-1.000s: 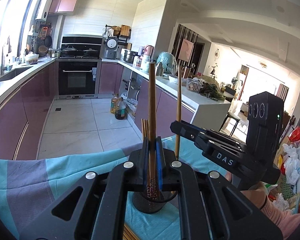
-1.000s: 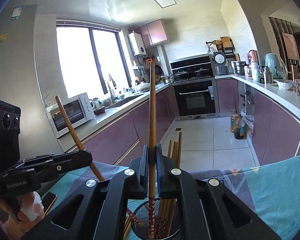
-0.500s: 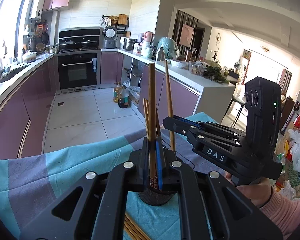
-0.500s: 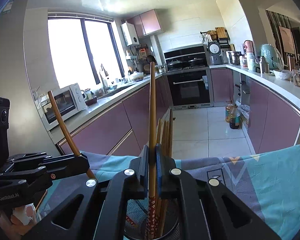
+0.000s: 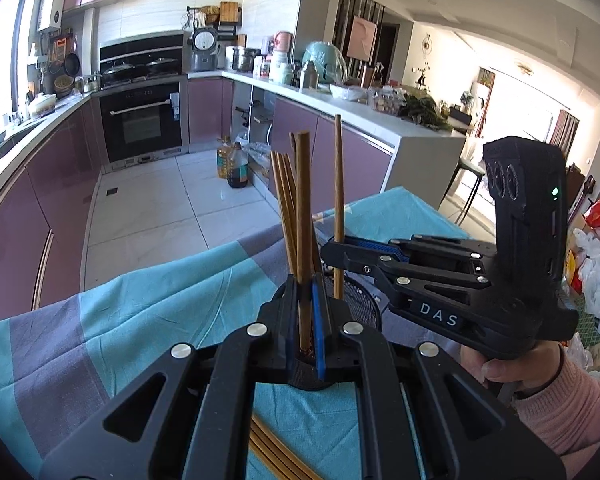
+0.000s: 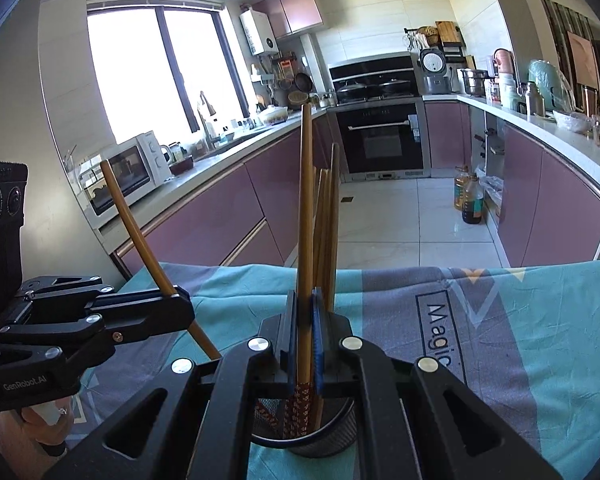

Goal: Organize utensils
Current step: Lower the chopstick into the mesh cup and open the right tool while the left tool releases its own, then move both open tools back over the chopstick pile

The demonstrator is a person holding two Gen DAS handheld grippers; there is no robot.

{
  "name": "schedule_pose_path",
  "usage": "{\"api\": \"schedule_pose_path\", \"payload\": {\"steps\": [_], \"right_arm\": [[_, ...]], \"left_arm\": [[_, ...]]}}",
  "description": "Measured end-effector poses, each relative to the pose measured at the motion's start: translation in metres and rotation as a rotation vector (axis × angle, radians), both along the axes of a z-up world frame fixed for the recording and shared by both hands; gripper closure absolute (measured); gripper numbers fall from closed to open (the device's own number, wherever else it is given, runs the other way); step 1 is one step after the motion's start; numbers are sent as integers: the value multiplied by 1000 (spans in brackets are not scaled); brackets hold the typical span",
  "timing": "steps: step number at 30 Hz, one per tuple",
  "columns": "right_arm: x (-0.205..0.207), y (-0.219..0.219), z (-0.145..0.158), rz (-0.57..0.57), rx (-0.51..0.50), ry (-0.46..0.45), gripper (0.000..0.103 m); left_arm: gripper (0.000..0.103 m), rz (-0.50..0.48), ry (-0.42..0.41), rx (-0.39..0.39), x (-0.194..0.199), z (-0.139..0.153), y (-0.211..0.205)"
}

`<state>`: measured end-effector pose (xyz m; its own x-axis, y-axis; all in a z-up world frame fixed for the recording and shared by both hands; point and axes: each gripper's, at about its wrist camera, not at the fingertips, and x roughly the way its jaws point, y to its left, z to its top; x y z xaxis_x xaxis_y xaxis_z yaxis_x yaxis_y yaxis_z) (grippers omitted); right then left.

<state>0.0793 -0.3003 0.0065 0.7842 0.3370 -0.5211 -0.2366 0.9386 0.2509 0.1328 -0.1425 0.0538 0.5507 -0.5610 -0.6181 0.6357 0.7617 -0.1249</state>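
On a table draped in a soft, creased cloth of teal and grey blocks, a round black wire-mesh holder stands between two black plastic grippers. It already carries a sheaf of slim, straight brown wooden chopsticks standing upright, their tops fanned slightly apart.

From the left wrist view, the left gripper is clenched on one brown chopstick, its blue-lined jaws pressed flat against the stick's sides. The stick stands almost upright, and its patterned lower end points down into the holder's mouth directly below the jaws. From the other side that same stick leans away at a slant.

The right gripper, held by a hand in a pink knitted sleeve, grips a second brown chopstick the same way, upright, with its red-and-gold patterned tip sunk inside the mesh cup among the others. In the left wrist view this gripper reaches in from the right, its tips just over the holder's rim, close beside the left gripper's jaws.

More loose wooden chopsticks lie flat on the cloth under the left gripper. The cloth's far edge falls off toward a glossy white tiled floor, wide and open between mauve cabinet fronts; the cloth to the right of the holder lies bare.
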Motion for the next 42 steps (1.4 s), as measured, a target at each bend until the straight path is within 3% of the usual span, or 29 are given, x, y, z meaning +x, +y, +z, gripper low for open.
{"api": "schedule_pose_path", "payload": {"steps": [14, 24, 27, 30, 34, 36, 37, 42], "right_arm": [[9, 0, -7, -15, -3, 48, 96], [-5, -3, -5, -11, 18, 27, 89], [-17, -1, 1, 9, 12, 0, 85], [-38, 6, 12, 41, -24, -52, 75], [-69, 23, 15, 151, -49, -90, 63], [-79, 32, 7, 197, -64, -70, 54], [-82, 38, 0, 221, -72, -48, 49], [-84, 63, -47, 274, -111, 88, 48]], "left_arm": [[95, 27, 74, 1, 35, -17, -13], [90, 86, 36, -12, 22, -19, -3], [83, 118, -17, -27, 9, -14, 10], [73, 119, -78, -53, -12, -10, 28], [67, 134, -112, -38, -35, -21, 50], [63, 154, -107, -24, -45, -33, 62], [55, 168, -98, -22, -49, -41, 68], [54, 238, -11, 5, -66, -88, 96]]}}
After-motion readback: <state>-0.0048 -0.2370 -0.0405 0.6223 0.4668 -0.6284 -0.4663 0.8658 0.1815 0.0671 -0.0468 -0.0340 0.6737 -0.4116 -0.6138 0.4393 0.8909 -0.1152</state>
